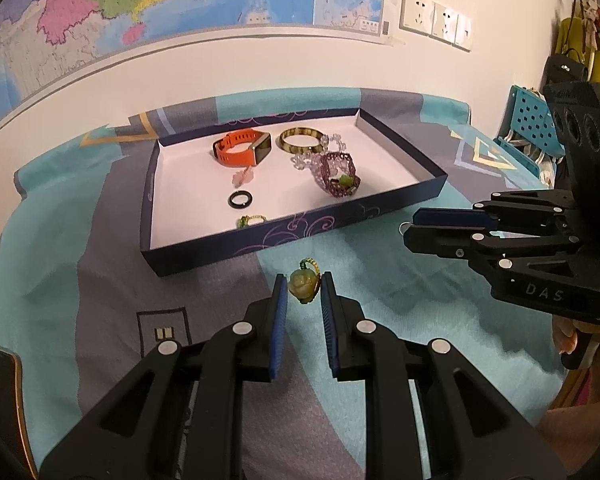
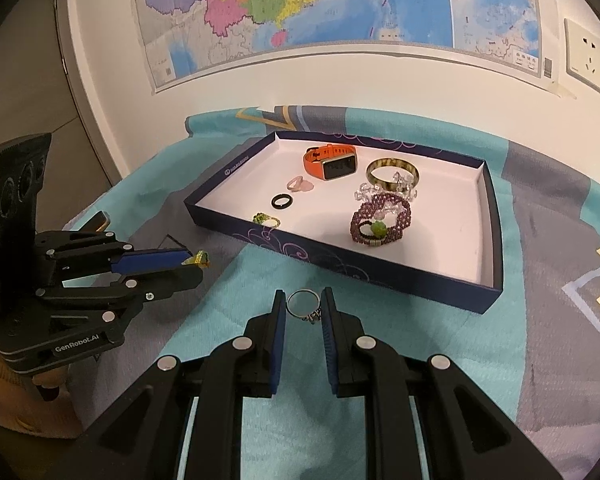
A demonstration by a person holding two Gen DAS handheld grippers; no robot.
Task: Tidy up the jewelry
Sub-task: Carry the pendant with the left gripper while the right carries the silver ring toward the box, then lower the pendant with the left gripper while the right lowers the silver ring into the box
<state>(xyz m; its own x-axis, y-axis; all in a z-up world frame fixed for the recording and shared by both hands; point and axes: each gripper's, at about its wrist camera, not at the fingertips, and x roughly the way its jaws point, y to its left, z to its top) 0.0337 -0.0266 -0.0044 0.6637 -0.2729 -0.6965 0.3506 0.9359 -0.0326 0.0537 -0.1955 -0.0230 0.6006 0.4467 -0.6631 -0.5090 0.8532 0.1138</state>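
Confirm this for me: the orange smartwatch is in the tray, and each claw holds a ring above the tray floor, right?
Not quite. The orange smartwatch is in the tray, but the left claw with its green stone ring and the right claw with its silver ring are over the blanket in front of the tray, as both wrist views show.

A surface covered by a teal and grey patterned cloth [image 2: 440, 344] is carrying 1 shallow navy tray [image 2: 380, 276] lying ahead of both grippers. The left gripper [image 1: 304, 290] and right gripper [image 2: 304, 306] are hovering just short of its near wall.
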